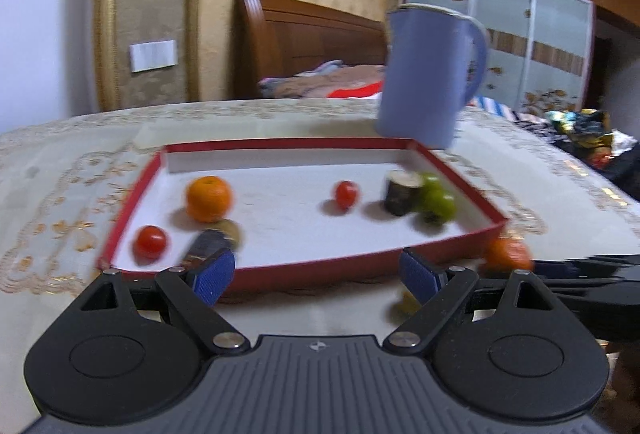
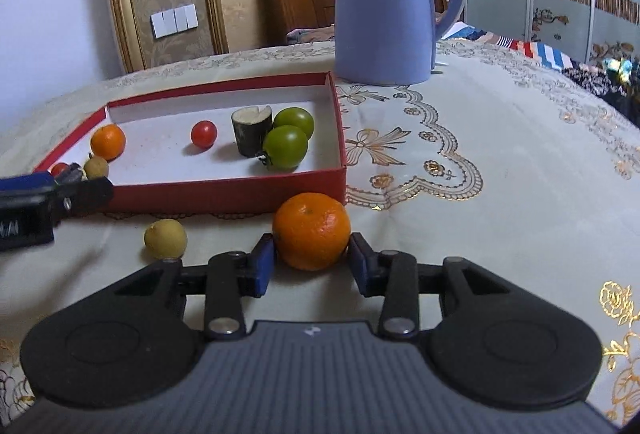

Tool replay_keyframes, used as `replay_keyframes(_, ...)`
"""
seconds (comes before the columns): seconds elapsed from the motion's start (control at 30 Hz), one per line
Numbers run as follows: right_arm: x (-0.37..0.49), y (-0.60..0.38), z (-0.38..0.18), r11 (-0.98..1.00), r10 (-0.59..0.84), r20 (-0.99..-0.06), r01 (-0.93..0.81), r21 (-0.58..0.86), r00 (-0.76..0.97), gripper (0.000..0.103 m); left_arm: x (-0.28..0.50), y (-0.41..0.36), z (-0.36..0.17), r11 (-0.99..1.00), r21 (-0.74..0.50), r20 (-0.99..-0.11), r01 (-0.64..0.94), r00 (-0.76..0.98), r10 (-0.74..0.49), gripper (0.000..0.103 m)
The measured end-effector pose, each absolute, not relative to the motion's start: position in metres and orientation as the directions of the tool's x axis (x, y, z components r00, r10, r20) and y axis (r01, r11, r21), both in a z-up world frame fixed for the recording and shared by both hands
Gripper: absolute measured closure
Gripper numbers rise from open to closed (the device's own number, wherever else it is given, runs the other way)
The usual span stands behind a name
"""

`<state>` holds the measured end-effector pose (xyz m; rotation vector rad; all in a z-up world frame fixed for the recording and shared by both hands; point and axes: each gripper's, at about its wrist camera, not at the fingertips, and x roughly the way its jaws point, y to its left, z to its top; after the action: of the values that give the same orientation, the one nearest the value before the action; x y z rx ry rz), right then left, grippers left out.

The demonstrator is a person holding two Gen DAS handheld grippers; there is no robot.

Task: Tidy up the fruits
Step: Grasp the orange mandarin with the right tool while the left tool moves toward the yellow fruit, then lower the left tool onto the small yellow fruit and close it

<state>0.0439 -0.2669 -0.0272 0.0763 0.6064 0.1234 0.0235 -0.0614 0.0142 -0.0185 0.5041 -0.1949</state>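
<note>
A red tray (image 2: 224,190) (image 1: 320,266) with a white floor lies on the table. In it are an orange (image 2: 108,141), a cherry tomato (image 2: 204,133), a dark sugarcane piece (image 2: 251,132), two green fruits (image 2: 286,147), a longan (image 2: 96,167) and another tomato (image 1: 150,242). My right gripper (image 2: 312,260) stands with its pads touching both sides of a second orange (image 2: 311,230) on the cloth in front of the tray. A yellow longan (image 2: 165,238) lies left of it. My left gripper (image 1: 318,270) is open and empty at the tray's near edge.
A blue electric kettle (image 2: 384,2) stands behind the tray's right corner. The table has an embroidered cream cloth (image 2: 500,154). A bed and wardrobe stand beyond the table. Bags and cloths lie at the far right (image 1: 580,126).
</note>
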Motion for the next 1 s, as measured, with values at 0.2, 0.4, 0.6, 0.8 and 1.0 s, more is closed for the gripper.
replay_keyframes(0.2, 0.044, -0.27, -0.027, 0.987, 0.151, -0.559, -0.094, 0.129, 0.815, 0.065, 0.031, -0.089, 0.009, 0.972, -0.011, -0.525, 0.236, 0.826, -0.206, 0.013)
replay_keyframes(0.4, 0.044, -0.272, -0.028, 0.987, 0.152, -0.559, -0.092, 0.134, 0.815, 0.065, 0.044, -0.092, 0.003, 0.969, -0.041, -0.58, 0.244, 0.784, -0.222, 0.013)
replay_keyframes(0.6, 0.044, -0.271, -0.027, 0.987, 0.149, -0.559, -0.092, 0.128, 0.815, 0.065, 0.054, -0.094, -0.003, 0.967, -0.065, -0.624, 0.248, 0.746, -0.233, 0.013)
replay_keyframes(0.8, 0.043, -0.267, -0.027, 0.99, 0.139, -0.562, -0.092, 0.11, 0.816, 0.065, 0.054, -0.093, -0.007, 0.972, -0.053, -0.629, 0.227, 0.749, -0.209, 0.013)
replay_keyframes(1.0, 0.044, -0.265, -0.027, 0.992, 0.128, -0.564, -0.092, 0.091, 0.816, 0.065, 0.048, -0.092, -0.006, 0.976, -0.011, -0.613, 0.218, 0.77, -0.179, 0.013)
